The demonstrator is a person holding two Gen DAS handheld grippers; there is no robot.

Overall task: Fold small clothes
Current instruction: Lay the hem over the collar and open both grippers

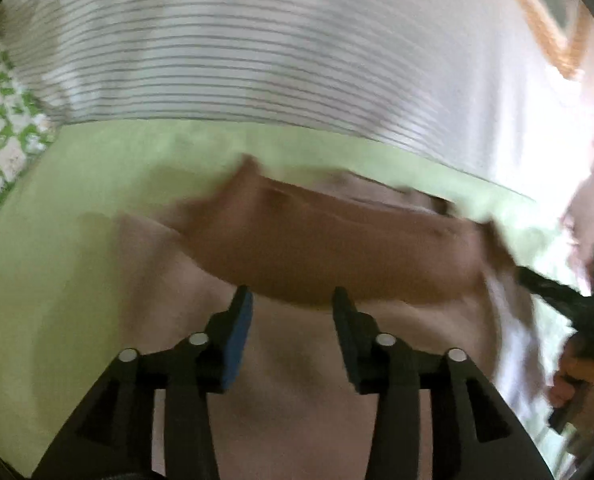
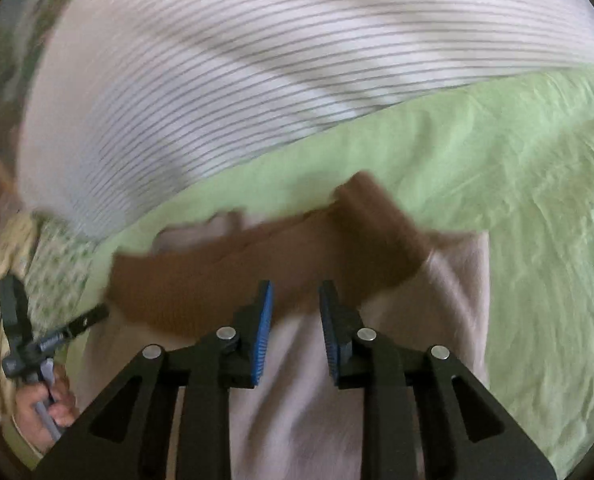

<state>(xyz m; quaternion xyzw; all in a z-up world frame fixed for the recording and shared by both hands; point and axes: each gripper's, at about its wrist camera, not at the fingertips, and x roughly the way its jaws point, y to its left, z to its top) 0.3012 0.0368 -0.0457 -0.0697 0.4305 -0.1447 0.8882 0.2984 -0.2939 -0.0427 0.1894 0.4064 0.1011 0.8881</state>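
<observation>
A small garment lies on a green sheet [image 1: 97, 168]. It has a pale pink body [image 1: 297, 380] and a brown band [image 1: 317, 252] across its far part. In the right wrist view the pink body [image 2: 297, 400] and brown band [image 2: 225, 276] show too. My left gripper [image 1: 293, 300] is open and empty just over the garment, its tips near the brown band's near edge. My right gripper [image 2: 295, 296] is open and empty over the same edge. The right gripper's body shows at the left wrist view's right edge [image 1: 577, 312]. Both views are motion-blurred.
A white cloth with thin grey stripes [image 1: 257, 60] lies beyond the garment on the sheet, also in the right wrist view [image 2: 217, 80]. A green-and-white patterned fabric [image 1: 1, 128] is at the far left. The green sheet [image 2: 537, 200] extends to the right.
</observation>
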